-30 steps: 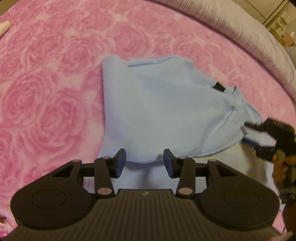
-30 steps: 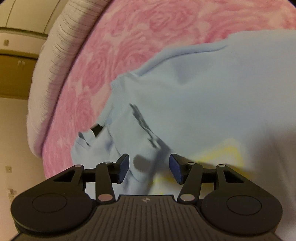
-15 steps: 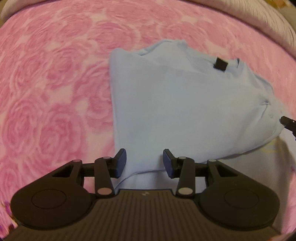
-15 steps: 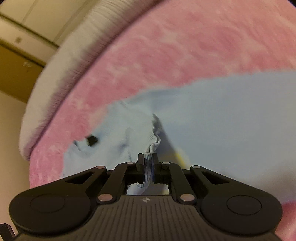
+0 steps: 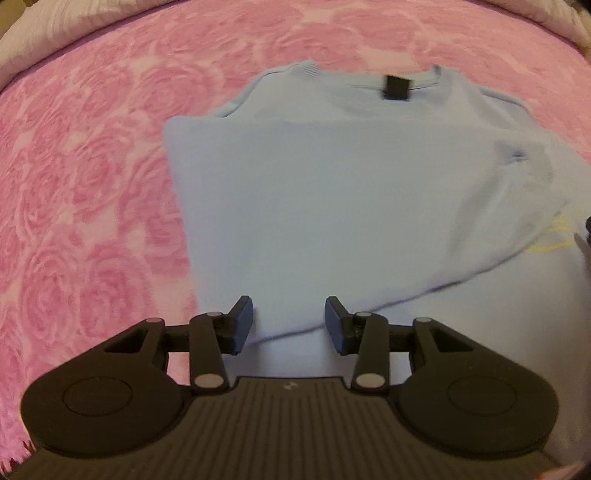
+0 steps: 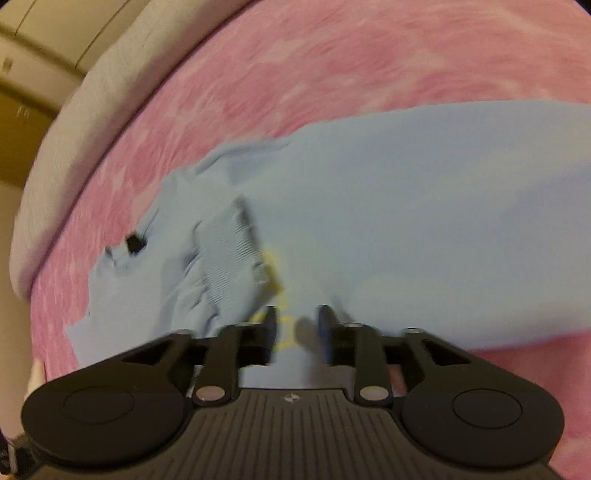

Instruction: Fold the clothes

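1. Bedspread (image 5: 92,184) first, far left of the left wrist view: pink, rose-patterned, filling that whole side, with a pale grey edge (image 5: 44,33) of bedding at the top corner.
2. Moving in, the light blue sweater (image 5: 332,184) lies flat on the bed, its left side folded over into a straight vertical edge.
3. Up top sits the neckline, with a small black label (image 5: 397,86) showing inside the collar.
4. Down low, the left tongs (image 5: 289,325) hang spread wide over the sweater's near hem, nothing between the pads, blue fingertips (image 5: 242,323) just above the cloth.
5. Out right in this view, the sleeve area is rumpled, and a bit of yellow print (image 5: 550,236) peeks from under the fold.
6. Over to the right wrist view: pink bedspread (image 6: 332,74) again, grey bedding rim (image 6: 74,129) curving along the left.
7. Same sweater (image 6: 424,203) here, blurred by motion; a ribbed cuff (image 6: 229,254) lies crumpled on top of it near the black label (image 6: 135,244).
8. Right tongs (image 6: 295,328) are parted and empty, hovering just beside the cuff, over the yellow print (image 6: 275,291).
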A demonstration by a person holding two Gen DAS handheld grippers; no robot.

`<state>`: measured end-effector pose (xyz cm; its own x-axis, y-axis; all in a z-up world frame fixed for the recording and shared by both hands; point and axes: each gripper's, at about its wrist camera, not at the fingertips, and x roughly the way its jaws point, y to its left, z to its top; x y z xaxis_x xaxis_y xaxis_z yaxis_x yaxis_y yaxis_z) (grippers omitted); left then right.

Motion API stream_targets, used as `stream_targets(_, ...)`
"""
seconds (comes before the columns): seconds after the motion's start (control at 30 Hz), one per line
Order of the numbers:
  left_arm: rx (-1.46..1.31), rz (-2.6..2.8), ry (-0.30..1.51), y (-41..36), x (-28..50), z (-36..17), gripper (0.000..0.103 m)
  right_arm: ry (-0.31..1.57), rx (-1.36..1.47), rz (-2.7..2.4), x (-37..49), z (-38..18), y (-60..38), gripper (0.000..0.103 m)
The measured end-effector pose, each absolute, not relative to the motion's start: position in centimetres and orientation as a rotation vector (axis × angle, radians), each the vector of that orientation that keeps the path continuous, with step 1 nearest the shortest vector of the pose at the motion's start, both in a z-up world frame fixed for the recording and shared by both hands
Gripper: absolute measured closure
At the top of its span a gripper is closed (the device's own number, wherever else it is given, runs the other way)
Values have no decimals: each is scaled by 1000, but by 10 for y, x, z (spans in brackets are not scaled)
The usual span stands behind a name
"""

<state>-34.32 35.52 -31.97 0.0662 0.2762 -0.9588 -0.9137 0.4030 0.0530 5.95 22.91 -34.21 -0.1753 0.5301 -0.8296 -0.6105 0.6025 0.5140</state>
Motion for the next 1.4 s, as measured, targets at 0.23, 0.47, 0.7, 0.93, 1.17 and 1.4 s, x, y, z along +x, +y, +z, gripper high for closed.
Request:
stream_targets(0.23, -718, 945, 1145, 325, -304, -312, 61, 1425, 271, 527, 152, -350, 85, 61)
stream_targets(0.47, -716, 916, 1127, 305, -281, -305, 56, 1278, 469, 311, 206, -359, 0, 55)
stream_targets(0.7, -734, 955, 1116, 311, -288, -306, 56, 1246, 502, 355, 226, -374, 4, 78)
stream_targets(0.93, -803, 1013, 1026, 322, -317, -288, 56, 1023, 182, 576, 194, -302, 65, 86)
stream_targets(1.17, -947, 1076, 912, 328, -361, -273, 56, 909, -161, 1305, 36, -248, 197, 88)
stream_targets(1.4, -1110, 1013, 799, 317, -369, -285, 56, 1046, -372, 1366, -16, -282, 207, 45)
